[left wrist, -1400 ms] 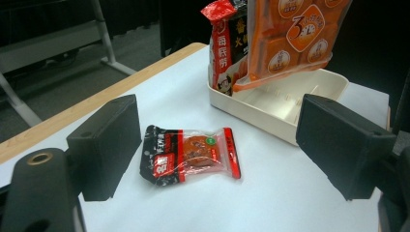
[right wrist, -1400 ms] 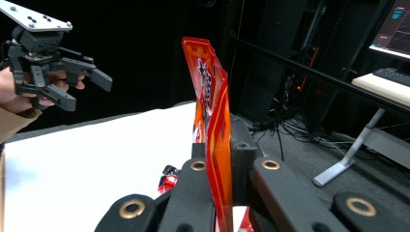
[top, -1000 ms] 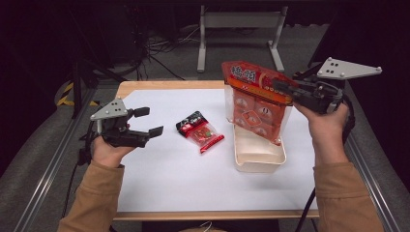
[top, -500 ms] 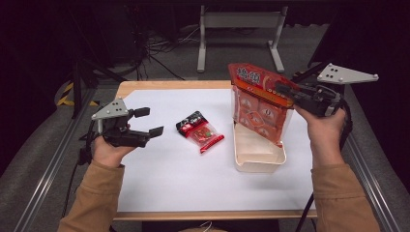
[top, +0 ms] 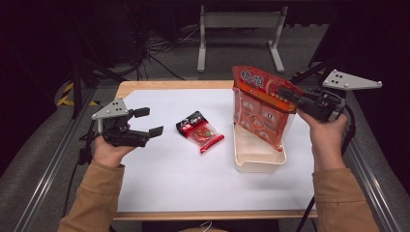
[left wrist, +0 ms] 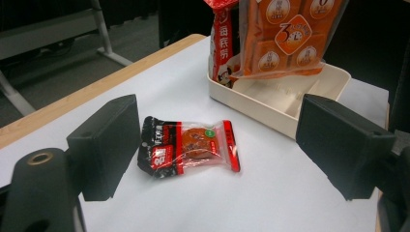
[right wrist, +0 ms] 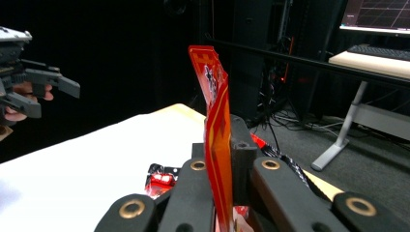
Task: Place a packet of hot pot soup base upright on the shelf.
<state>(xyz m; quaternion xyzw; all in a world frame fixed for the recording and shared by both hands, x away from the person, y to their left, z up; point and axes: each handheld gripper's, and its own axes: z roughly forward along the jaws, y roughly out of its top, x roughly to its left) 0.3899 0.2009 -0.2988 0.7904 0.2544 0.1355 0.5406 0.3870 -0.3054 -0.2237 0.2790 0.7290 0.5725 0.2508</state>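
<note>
our left gripper (top: 145, 122) hangs just above the table (top: 159, 188) with its fingers (left wrist: 107, 145) apart and nothing between them. just ahead of those fingers lies the small snack packet (left wrist: 191, 146), flat on the white sheet, touching neither pad. farther right, our right gripper (top: 289, 95) has its fingers (right wrist: 244, 159) clamped tight on the top edge of the big orange bag (top: 261, 108), which hangs upright below them with its bottom end in the cream tray (top: 258, 163).

we judge the step in hand to be lowering that bag into the tray. to do it well we should keep the clamp firm on the seal, bring the bag down slowly, and tip it so it lies along the tray's length rather than standing on its end. release only once the bag rests inside the rim, or it may flop over the wall onto the table. the left fingers can wait by the small packet.

the table is a wooden top covered by a white sheet. beyond it the room is dark, with a grey floor, a metal stand (top: 239, 34) and loose cables.
</note>
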